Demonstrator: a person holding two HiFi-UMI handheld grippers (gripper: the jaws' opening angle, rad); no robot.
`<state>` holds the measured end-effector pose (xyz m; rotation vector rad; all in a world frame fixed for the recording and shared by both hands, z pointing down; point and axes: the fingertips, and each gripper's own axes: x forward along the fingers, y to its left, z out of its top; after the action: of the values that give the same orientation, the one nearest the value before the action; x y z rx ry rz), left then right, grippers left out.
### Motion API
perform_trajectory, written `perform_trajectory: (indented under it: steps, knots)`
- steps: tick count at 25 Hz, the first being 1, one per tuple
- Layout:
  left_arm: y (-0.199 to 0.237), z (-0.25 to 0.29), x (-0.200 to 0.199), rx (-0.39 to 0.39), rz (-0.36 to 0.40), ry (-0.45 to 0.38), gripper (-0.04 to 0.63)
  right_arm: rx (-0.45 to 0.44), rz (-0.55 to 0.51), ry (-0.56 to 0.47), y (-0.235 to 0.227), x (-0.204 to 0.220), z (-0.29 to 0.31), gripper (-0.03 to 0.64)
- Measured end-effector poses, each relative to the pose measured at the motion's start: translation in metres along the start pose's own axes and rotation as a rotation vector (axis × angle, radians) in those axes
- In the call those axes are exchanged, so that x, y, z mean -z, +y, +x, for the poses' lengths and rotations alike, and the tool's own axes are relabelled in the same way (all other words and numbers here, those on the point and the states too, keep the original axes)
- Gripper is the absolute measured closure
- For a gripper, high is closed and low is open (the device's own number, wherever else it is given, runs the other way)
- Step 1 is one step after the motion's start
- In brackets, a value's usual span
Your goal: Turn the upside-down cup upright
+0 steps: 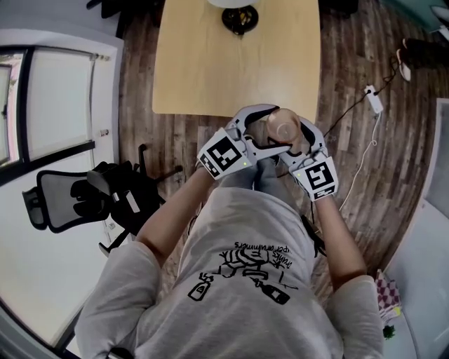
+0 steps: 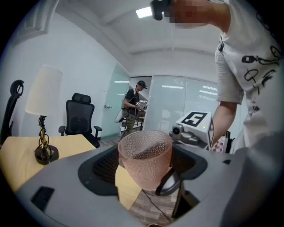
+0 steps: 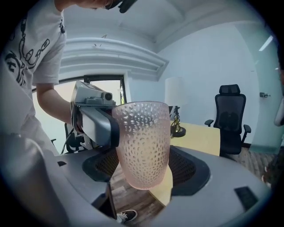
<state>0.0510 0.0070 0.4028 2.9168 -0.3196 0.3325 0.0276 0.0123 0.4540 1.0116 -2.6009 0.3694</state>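
A pink, dimpled, see-through cup [image 1: 284,128] is held in the air just off the near edge of the wooden table [image 1: 231,63], above the floor. Its rim faces up and its narrower base points down. My left gripper [image 1: 270,130] comes in from the left and its jaws press on the cup's sides. In the left gripper view the cup [image 2: 145,157] fills the gap between the jaws. My right gripper [image 1: 296,140] comes in from the right and is also shut on the cup [image 3: 143,148]. The left gripper's jaw lies against the cup's left side in the right gripper view.
A lamp base [image 1: 240,17] stands at the table's far edge. A black office chair [image 1: 70,196] is at my left. A power strip [image 1: 373,99] with its cable lies on the wood floor to the right. Another person [image 2: 132,106] stands by the glass wall.
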Motion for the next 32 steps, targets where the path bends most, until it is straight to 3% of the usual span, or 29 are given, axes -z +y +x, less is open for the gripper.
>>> perform_trajectory:
  steps: [10, 24, 32]
  knots:
    - [0.024, 0.021, 0.046, -0.061, 0.101, 0.05, 0.225, 0.046, -0.08, 0.111, -0.021, 0.042, 0.032, 0.268]
    - [0.062, 0.046, 0.107, -0.091, 0.132, 0.16, 0.225, 0.078, -0.119, 0.175, -0.054, 0.098, 0.073, 0.268]
    - [0.067, 0.052, 0.122, -0.112, 0.165, 0.204, 0.225, 0.087, -0.146, 0.172, -0.06, 0.112, 0.082, 0.268]
